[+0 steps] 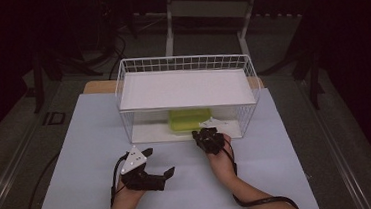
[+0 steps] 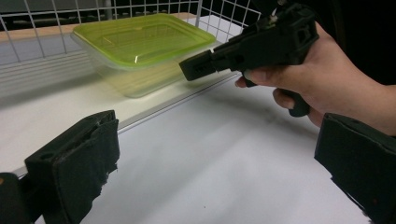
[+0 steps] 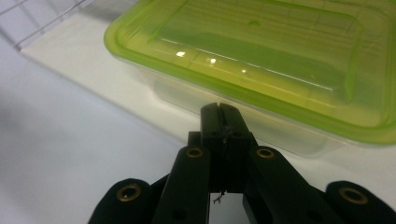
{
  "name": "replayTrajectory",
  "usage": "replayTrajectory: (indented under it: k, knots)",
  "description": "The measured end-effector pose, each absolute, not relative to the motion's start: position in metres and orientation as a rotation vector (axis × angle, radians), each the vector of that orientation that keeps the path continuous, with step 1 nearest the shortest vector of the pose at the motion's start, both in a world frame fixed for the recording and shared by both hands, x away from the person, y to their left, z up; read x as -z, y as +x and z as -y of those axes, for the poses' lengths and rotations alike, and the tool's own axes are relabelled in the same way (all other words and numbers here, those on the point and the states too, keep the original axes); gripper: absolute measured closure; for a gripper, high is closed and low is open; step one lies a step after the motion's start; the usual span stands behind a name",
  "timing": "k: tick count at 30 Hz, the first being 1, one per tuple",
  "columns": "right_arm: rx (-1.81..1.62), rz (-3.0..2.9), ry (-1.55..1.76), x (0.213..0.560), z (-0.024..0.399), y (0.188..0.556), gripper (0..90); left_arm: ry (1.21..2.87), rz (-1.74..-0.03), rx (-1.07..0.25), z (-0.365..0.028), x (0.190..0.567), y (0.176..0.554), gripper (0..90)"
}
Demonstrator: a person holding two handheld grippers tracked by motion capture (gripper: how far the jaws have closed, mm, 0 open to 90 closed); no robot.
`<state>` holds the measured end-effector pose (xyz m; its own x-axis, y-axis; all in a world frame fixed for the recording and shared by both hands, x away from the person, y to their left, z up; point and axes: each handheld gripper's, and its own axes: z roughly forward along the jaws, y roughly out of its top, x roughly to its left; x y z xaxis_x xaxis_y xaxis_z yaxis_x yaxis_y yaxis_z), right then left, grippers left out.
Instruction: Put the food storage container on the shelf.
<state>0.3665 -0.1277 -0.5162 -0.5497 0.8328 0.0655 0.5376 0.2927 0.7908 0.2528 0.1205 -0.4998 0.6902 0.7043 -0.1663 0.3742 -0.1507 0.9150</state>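
A clear plastic container with a lime-green lid [image 1: 188, 119] sits on the white floor of a wire rack [image 1: 122, 89], under its upper shelf board. My right gripper [image 1: 199, 133] is shut with nothing between its jaws. Its tips [image 3: 219, 112] point at the container's [image 3: 261, 51] near clear wall, just short of it; I cannot tell whether they touch. My left gripper [image 1: 159, 161] rests low over the table to the left, jaws wide open and empty. In the left gripper view its jaws [image 2: 217, 163] frame the right gripper [image 2: 189, 69] and the container [image 2: 140, 42].
The rack's white upper shelf board [image 1: 187, 87] covers the container from above, so the lower level opens toward me. The rack stands at the far middle of a white table mat [image 1: 77, 158]. Beyond the table are a dark floor and table legs [image 1: 168, 30].
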Motion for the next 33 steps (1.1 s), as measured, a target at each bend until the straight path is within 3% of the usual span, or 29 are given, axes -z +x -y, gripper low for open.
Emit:
replayTrajectory:
  k: [19, 33]
  knots:
    - [-1.147, -2.149, 1.266, 0.517, 0.12, 0.394, 89.8, 1.758, -0.858, -0.341, -0.122, 0.501, 0.251, 0.7]
    - [-1.184, -2.171, 1.237, 0.512, 0.119, 0.384, 87.3, 1.766, -0.847, -0.349, -0.119, 0.5, 0.25, 0.7]
